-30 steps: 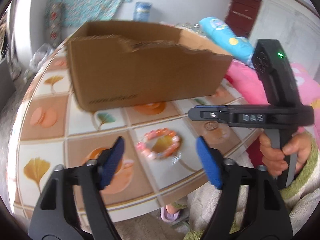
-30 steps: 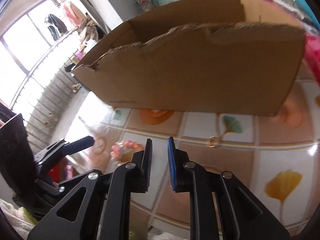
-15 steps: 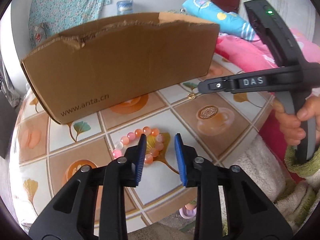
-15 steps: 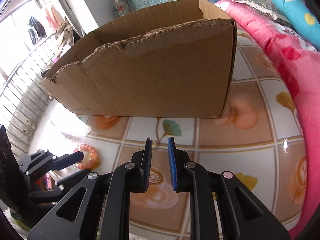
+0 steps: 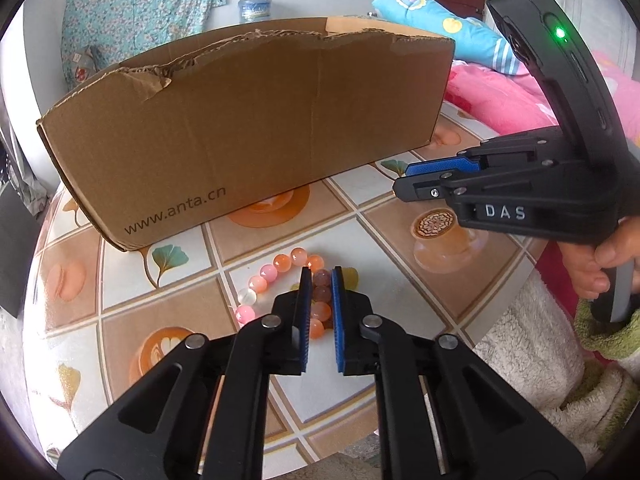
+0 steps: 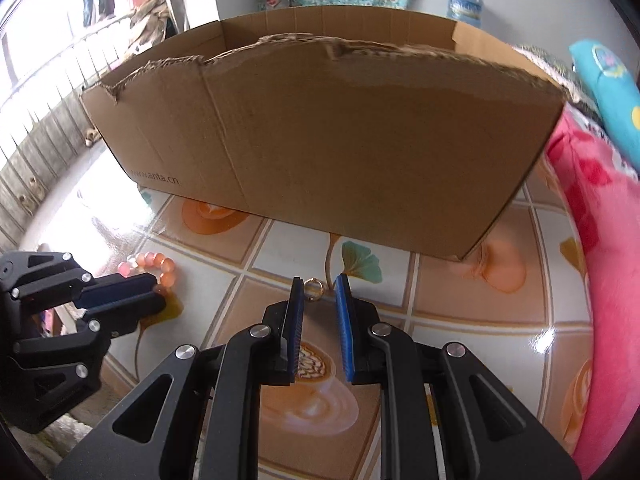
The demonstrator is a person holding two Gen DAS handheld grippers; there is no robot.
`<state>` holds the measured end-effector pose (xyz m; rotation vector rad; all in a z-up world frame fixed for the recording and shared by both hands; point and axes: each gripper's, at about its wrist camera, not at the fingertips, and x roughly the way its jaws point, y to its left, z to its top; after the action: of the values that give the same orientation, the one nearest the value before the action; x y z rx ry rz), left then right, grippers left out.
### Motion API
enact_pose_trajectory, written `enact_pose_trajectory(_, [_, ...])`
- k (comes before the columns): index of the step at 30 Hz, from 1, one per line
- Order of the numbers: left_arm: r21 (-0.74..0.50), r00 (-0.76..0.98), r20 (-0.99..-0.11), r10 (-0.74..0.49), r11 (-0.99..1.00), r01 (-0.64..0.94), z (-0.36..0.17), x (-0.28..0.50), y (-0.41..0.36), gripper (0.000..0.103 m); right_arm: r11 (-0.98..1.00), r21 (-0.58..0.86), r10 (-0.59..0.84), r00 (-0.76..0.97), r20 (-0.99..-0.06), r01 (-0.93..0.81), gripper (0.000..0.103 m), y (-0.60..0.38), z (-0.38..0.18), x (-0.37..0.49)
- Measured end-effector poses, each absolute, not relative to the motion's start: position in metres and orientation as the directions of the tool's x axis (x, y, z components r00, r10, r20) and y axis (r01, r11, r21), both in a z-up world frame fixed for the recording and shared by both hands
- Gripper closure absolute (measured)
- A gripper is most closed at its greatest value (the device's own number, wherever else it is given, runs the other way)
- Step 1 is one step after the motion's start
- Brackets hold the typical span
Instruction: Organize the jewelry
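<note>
the left gripper [image 5: 321,276] has just been closing its jaws, and its blue pads now pinch one side of the bead bracelet [image 5: 280,280], which lies on the table at lower centre of the left wrist view. the rest of the pink and orange loop curls off to the left of the fingers, resting on the tabletop, so by the look of it the bracelet is gripped but not yet lifted.

the right gripper [image 6: 320,286] stands with a narrow gap between its jaws and nothing clamped. a small gold ring [image 6: 313,285] lies on the table at centre of the right wrist view, just past the fingertips and nearer the left pad; whether the pad touches it i cannot tell.

as a judgement, the tidying is at an early stage. both pieces are on the table and neither is in the cardboard box [image 5: 248,128], which fills the upper middle of both views; its inside is mostly hidden, so what it already holds cannot be told. left to do: carry the bracelet to the box, then grip and move the ring.

the table [image 5: 400,240] is glossy, printed with squares of coffee cups and ginkgo leaves. behind it are a pink quilt [image 6: 592,208] at right, a blue pillow [image 5: 444,36] at upper right and a floral cloth [image 5: 140,12] on the wall at upper left.
</note>
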<state>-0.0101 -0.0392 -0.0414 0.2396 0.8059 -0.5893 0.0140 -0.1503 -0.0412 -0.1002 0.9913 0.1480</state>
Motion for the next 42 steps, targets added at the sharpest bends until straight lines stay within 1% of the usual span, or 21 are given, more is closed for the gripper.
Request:
enact_pose_trajectory(5, [-0.033,0.539,-0.738,-0.406,0.819,0.573,-0.041,-0.009,-0.039,0.094,0.984,-0.024,0.077,0.537,-0.840,-0.179,0.086,-0.146,-0.037,0.011])
enact_pose_trajectory(12, [-0.040,0.538,-0.738,-0.408,0.822,0.568,-0.041,-0.008,-0.038,0.094,0.983,0.008,0.107,0.535,-0.838,-0.185,0.086,-0.149,-0.043,0.017])
enact_pose_trajectory(15, [-0.045,0.536,-0.737,-0.411,0.822,0.568,-0.040,-0.008,-0.035,0.095,0.985,0.018,0.110,0.537,-0.836,-0.174,0.090,-0.151,-0.043,0.019])
enact_pose_trajectory(16, [-0.046,0.536,-0.737,-0.412,0.821,0.569,-0.040,-0.008,-0.035,0.095,0.986,0.034,0.119,0.536,-0.836,-0.165,0.092,-0.153,-0.043,0.020])
enact_pose_trajectory(17, [-0.046,0.535,-0.737,-0.412,0.821,0.569,-0.040,-0.008,-0.034,0.095,0.986,0.057,0.132,0.536,-0.834,-0.154,0.092,-0.156,-0.044,0.021])
enact_pose_trajectory(27, [-0.057,0.533,-0.735,-0.419,0.821,0.568,-0.040,-0.007,-0.031,0.094,0.968,0.239,0.242,0.519,-0.820,-0.074,0.092,-0.190,-0.047,0.022])
enact_pose_trajectory(34, [-0.059,0.534,-0.736,-0.417,0.824,0.564,-0.039,-0.007,-0.031,0.094,0.933,0.357,0.319,0.533,-0.784,-0.035,0.092,-0.210,-0.042,0.016])
enact_pose_trajectory(42, [-0.054,0.537,-0.737,-0.411,0.828,0.559,-0.038,-0.007,-0.033,0.094,0.935,0.354,0.317,0.535,-0.783,-0.036,0.092,-0.206,-0.041,0.011])
